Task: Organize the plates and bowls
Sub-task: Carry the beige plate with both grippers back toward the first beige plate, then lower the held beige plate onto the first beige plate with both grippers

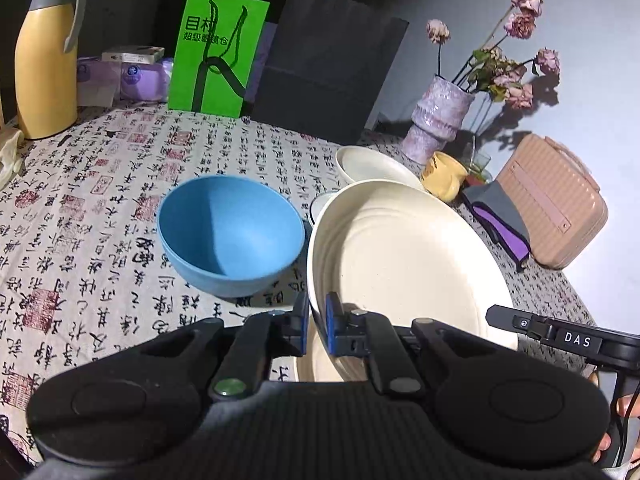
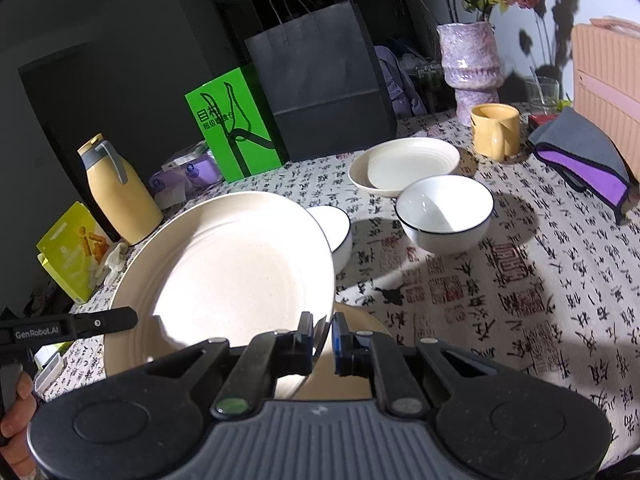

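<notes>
Plate (image 1: pixel 408 256), large, cream and stiff, hangs tilted between both jaws: left gripper (image 1: pixel 317 320) and right gripper (image 2: pixel 322 338) each pinch shut on opposite rim edges. Probably ceramic, slick, breakable; rim grips suit it, lowering toward another plate (image 2: pixel 356 360) beneath.

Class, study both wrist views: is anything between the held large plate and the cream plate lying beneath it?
Nothing visible. Both the left gripper and right gripper clamp the large plate, tilted directly above the lower plate. The gap looks clear.
</notes>
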`<action>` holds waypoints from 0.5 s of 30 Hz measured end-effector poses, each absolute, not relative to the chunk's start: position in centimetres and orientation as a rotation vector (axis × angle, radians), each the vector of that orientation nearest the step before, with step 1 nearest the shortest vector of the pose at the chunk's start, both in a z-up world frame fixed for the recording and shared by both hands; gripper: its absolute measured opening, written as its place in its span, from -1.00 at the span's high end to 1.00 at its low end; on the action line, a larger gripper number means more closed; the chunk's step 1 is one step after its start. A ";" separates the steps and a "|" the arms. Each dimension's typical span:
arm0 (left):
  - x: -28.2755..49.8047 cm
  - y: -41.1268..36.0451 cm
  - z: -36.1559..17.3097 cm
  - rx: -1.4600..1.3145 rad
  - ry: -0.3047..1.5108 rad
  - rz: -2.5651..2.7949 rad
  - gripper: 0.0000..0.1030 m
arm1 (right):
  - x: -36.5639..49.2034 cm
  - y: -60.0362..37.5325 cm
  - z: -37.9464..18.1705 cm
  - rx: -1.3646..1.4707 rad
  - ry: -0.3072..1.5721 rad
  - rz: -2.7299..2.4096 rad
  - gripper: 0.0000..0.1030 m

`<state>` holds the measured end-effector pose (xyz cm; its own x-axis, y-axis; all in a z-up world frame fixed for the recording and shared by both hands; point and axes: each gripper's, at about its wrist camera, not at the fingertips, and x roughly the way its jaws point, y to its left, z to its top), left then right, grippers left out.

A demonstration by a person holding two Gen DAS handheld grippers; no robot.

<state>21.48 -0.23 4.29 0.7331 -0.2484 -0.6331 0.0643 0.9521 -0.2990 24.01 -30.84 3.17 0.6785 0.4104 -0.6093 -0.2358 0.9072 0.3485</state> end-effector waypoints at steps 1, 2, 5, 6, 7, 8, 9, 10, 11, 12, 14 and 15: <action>21.5 -0.4 4.1 -0.263 0.733 -0.174 0.83 | 23.9 -31.0 3.0 0.252 0.744 0.365 0.82; 21.4 -0.5 4.0 -0.259 0.736 -0.175 0.83 | 23.9 -31.1 2.8 0.252 0.747 0.363 0.82; 21.4 -0.9 3.5 -0.256 0.748 -0.178 0.83 | 23.7 -31.4 2.2 0.252 0.756 0.358 0.82; 21.4 -1.0 3.3 -0.255 0.752 -0.179 0.83 | 23.6 -31.5 2.0 0.252 0.759 0.355 0.82; 21.4 -1.1 3.1 -0.254 0.757 -0.180 0.83 | 23.6 -31.6 1.8 0.253 0.763 0.353 0.82; 21.4 -1.2 2.8 -0.252 0.763 -0.180 0.83 | 23.5 -31.7 1.6 0.253 0.766 0.351 0.82; 21.4 -1.3 2.6 -0.250 0.769 -0.180 0.83 | 23.5 -31.8 1.5 0.253 0.769 0.349 0.82; 21.4 -1.5 2.3 -0.247 0.775 -0.181 0.83 | 23.4 -31.9 1.3 0.253 0.772 0.347 0.82; 21.4 -1.6 2.1 -0.244 0.782 -0.181 0.83 | 23.4 -32.0 1.1 0.254 0.775 0.345 0.82; 21.4 -1.7 1.8 -0.242 0.788 -0.182 0.83 | 23.3 -32.1 1.0 0.255 0.779 0.344 0.82; 21.4 -1.8 1.4 -0.241 0.800 -0.184 0.83 | 23.3 -32.2 0.7 0.255 0.786 0.340 0.82; 21.5 -1.9 1.1 -0.240 0.805 -0.185 0.83 | 23.3 -32.3 0.5 0.256 0.790 0.338 0.82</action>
